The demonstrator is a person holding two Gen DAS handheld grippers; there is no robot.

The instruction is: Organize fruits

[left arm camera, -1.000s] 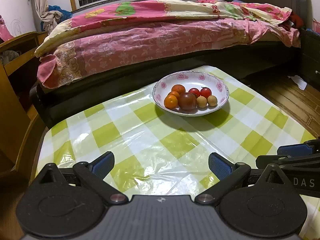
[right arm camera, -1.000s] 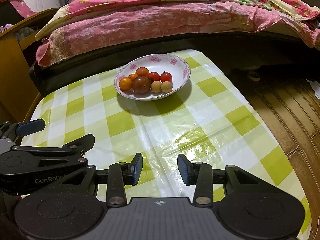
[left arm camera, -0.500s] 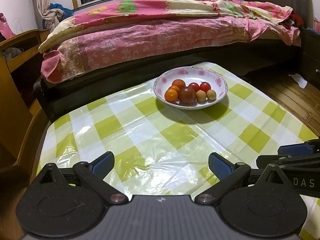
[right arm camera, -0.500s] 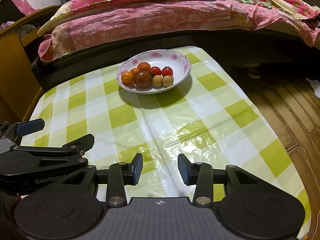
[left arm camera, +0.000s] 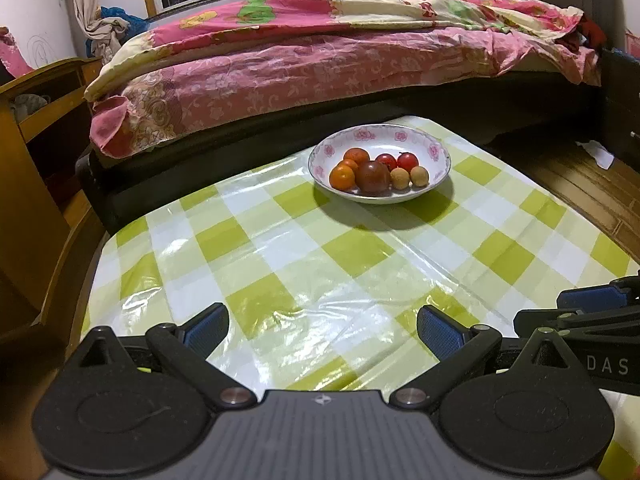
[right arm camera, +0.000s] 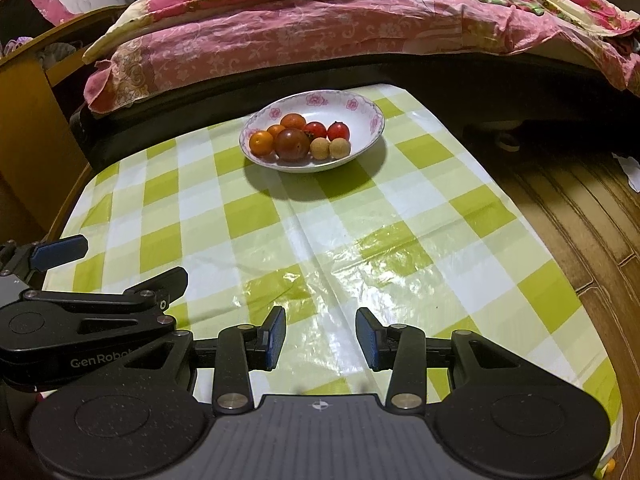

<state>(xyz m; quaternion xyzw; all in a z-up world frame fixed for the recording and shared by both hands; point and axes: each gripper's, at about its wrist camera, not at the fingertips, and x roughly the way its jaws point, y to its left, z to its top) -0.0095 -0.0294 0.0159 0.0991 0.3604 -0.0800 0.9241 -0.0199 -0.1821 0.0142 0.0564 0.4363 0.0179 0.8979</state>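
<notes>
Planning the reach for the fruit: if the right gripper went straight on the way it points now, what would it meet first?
Probably the checked tablecloth first, since the right gripper, open and empty, looks slightly downward; the bowl lies farther on, slightly left. Depth is uncertain.

A glossy green-and-white checked plastic tablecloth [right arm camera: 320,240] covers the table, wrinkled and catching glare at its near end. On its far part a glazed white ceramic bowl with pink flowers [right arm camera: 360,112] holds smooth, shiny round fruits [right arm camera: 292,143]. Beyond lies a soft pink patterned cloth quilt [left arm camera: 320,68]; varnished wooden floorboards [right arm camera: 580,200] gleam at right.
</notes>
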